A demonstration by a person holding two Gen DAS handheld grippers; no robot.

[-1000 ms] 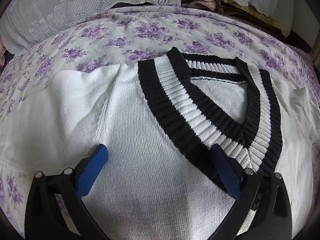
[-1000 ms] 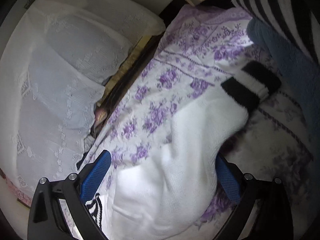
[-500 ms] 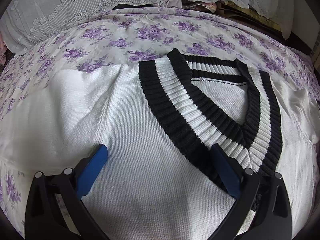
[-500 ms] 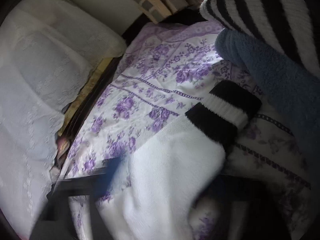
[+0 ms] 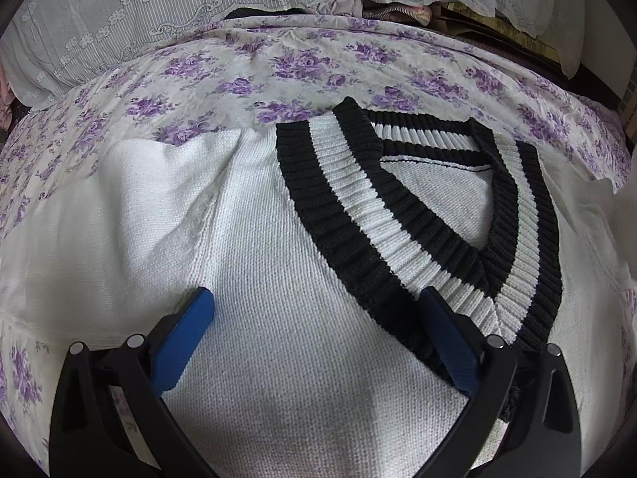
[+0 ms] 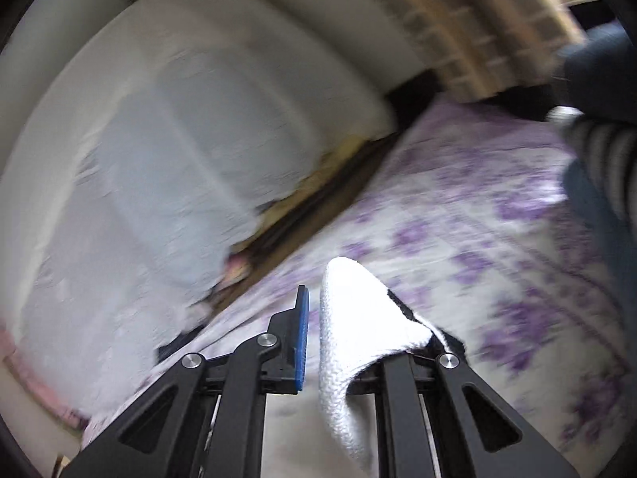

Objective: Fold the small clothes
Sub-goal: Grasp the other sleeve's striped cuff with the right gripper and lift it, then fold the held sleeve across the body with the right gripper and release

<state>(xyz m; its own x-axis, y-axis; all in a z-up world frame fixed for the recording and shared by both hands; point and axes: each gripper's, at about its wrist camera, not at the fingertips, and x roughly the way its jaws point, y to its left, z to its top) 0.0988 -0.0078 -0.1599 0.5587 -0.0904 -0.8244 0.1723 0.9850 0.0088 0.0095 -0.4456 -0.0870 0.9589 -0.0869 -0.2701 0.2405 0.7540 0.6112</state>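
sweater (image 5: 278, 358) flat on bed (image 5: 239, 79), chest directly under spread left tongs (image 5: 314, 342), V-neck ahead-right | right tongs (image 6: 350, 330) nearly closed, pinching sleeve (image 6: 358, 318), cuff hidden | judged: sleeve folds inward across the chest toward the left tongs

White knit V-neck sweater (image 5: 278, 350) with black-and-white ribbed collar (image 5: 398, 231) lying front-up, spread on floral bedsheet (image 5: 302, 63). White knit sleeve (image 6: 358, 318) rising folded, black cuff edge peeking behind.
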